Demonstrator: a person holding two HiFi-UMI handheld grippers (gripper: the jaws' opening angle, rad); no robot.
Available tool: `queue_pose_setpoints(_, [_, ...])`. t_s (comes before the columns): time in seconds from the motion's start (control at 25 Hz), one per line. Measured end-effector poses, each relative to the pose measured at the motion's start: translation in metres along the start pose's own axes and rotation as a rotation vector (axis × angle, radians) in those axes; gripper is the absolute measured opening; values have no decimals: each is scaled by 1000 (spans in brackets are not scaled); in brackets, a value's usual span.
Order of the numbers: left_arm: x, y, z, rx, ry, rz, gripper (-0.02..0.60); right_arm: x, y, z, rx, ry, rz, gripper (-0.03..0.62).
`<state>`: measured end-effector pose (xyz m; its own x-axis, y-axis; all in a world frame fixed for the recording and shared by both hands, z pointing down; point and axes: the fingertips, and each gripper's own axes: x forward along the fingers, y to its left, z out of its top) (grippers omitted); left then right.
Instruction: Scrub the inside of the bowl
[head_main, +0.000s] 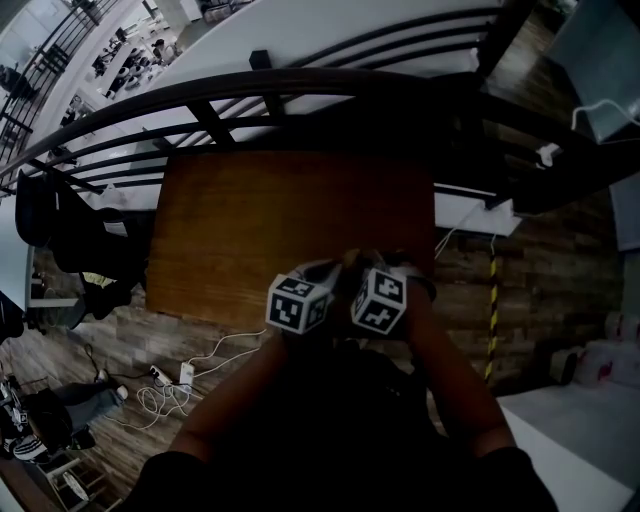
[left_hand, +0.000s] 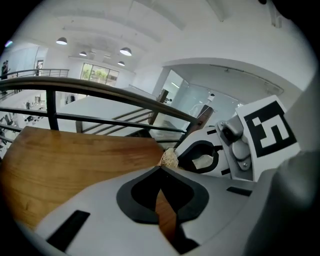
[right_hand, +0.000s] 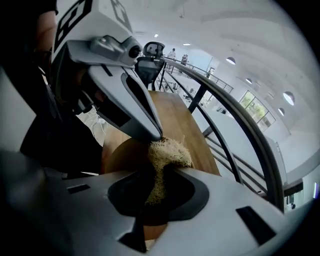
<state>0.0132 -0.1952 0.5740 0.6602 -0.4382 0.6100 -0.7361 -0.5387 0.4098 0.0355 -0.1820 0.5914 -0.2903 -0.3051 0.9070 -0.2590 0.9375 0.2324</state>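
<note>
Right gripper (right_hand: 159, 172): jaws pinched on a pale straw-coloured fibrous scrub pad (right_hand: 167, 152). A narrow waist of the pad sits between the pads and a loose tuft stands out beyond the tips. Left gripper (left_hand: 161, 167): jaws pressed together with nothing between them, its tip just beside the tuft.

Below the tuft, the right gripper view shows a rounded dark-brown surface (right_hand: 122, 155). This may be the bowl, but no view shows a rim or an inside plainly enough to be sure. In the head view the two marker cubes (head_main: 378, 301) sit side by side over the near edge of the brown wooden tabletop (head_main: 260, 220) and cover whatever lies beneath them. The rest of the tabletop shows only bare wood, and a black metal railing (head_main: 300, 90) runs past its far edge.

Handling, as a judgement: the pad looks light, soft and springy, so it should flatten under pressure and hold best when gripped across its middle, as it is here, with the free tuft doing the scrubbing. The bowl, if it is that brown form, is probably stiff and light enough to slide or tip under sideways rubbing. The left gripper would best steady it at the rim.
</note>
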Motion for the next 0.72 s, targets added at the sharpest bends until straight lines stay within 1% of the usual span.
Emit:
queue_pose_setpoints(0.16, [-3,8,1,-22,-9,13,-2,1,7,11,-1,-37,16,69])
queue_pose_setpoints(0.32, [0,12,6,-14,-30,22,-2,4,14,15,2,-47,57,69])
queue_pose_setpoints(0.4, [-1,15,11,-3,-32,33,-2,5,23,17,-29,-58,100,69])
queue_pose_setpoints(0.52, [-3,20,15,28,-24,47,-2,4,35,21,-109,-75,145,69])
queue_pose_setpoints(0.64, [-1,23,11,42,-17,49,-2,2,44,16,-176,-63,200,69])
queue_pose_setpoints(0.72, [1,24,8,45,-14,54,-2,1,47,10,-195,-45,240,69])
